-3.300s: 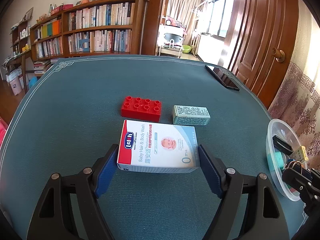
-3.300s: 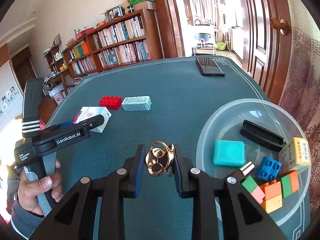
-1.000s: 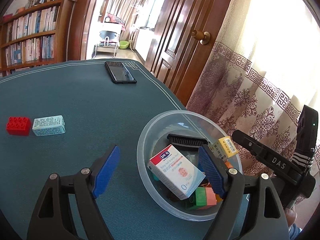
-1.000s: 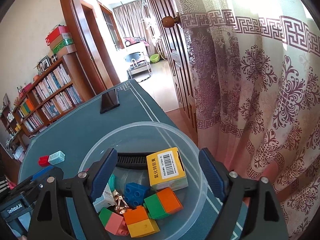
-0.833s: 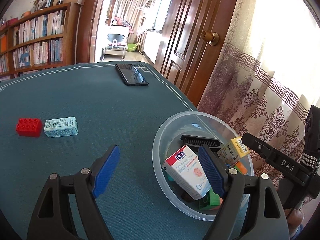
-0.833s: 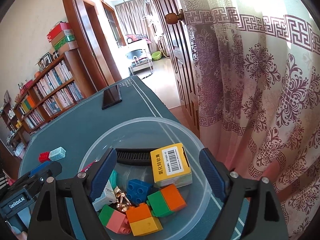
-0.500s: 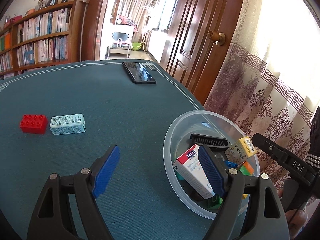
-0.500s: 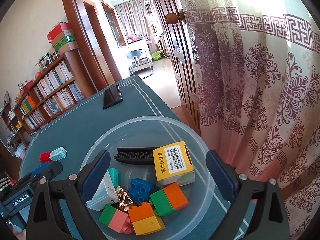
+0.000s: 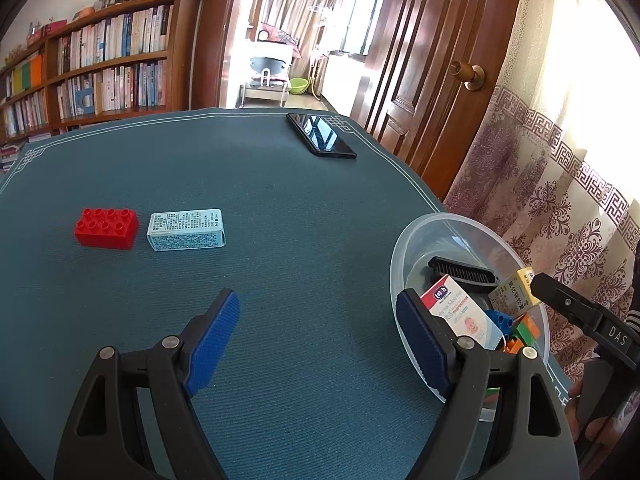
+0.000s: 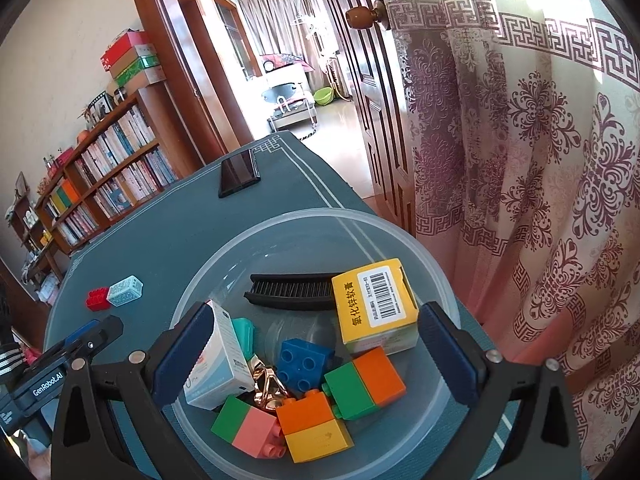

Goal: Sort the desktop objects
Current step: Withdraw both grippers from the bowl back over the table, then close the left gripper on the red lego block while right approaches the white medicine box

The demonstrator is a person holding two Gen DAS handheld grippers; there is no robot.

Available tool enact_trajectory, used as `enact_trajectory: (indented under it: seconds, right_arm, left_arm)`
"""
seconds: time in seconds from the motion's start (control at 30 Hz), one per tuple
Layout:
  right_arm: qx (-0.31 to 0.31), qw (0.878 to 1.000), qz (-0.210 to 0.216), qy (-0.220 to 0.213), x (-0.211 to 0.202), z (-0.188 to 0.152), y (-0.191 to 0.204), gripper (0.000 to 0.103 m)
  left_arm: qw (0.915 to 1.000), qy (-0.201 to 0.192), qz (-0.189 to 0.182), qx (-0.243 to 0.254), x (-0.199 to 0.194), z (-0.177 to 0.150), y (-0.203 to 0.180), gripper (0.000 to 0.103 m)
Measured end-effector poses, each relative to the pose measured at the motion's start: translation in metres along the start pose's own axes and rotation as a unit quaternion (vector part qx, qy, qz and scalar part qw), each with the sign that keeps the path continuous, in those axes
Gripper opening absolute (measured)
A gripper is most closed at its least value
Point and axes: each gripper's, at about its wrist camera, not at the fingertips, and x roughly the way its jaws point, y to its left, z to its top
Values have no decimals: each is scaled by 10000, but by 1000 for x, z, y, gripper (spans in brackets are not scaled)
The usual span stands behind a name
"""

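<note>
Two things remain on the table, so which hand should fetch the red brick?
Probably left: the left gripper is open, empty, facing the red brick. The right gripper hangs over the bowl.

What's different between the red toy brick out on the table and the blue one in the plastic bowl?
The red brick lies flat on the green table, studs up, beside a small pale box; the blue brick sits tilted in the clear bowl, crowded among other items. The red brick shows eight studs; the blue one shows four and looks squarer. Both are chunky plastic studded bricks, and neither gripper touches them.
</note>
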Motion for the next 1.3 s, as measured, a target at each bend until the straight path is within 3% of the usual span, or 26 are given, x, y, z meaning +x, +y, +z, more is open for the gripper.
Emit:
enact_trajectory:
  seconds: [0.43, 0.8, 1.1, 1.3]
  right_arm:
    - [-105, 9997, 204, -59, -1, 0, 25, 102]
    - [-673, 9955, 663, -24, 13, -6, 90, 102]
    - [-1214, 9877, 987, -7, 23, -10, 146, 102]
    - [-1333, 9847, 1117, 113, 36, -15, 170, 102]
  left_arm:
    - [9988, 43, 479, -89, -11, -4, 42, 84]
    - [9950, -110, 868, -484, -25, 2, 92, 84]
    - [9895, -183, 1390, -352, -23, 13, 126, 84]
    - [9911, -191, 1218, -493, -11, 20, 152, 84]
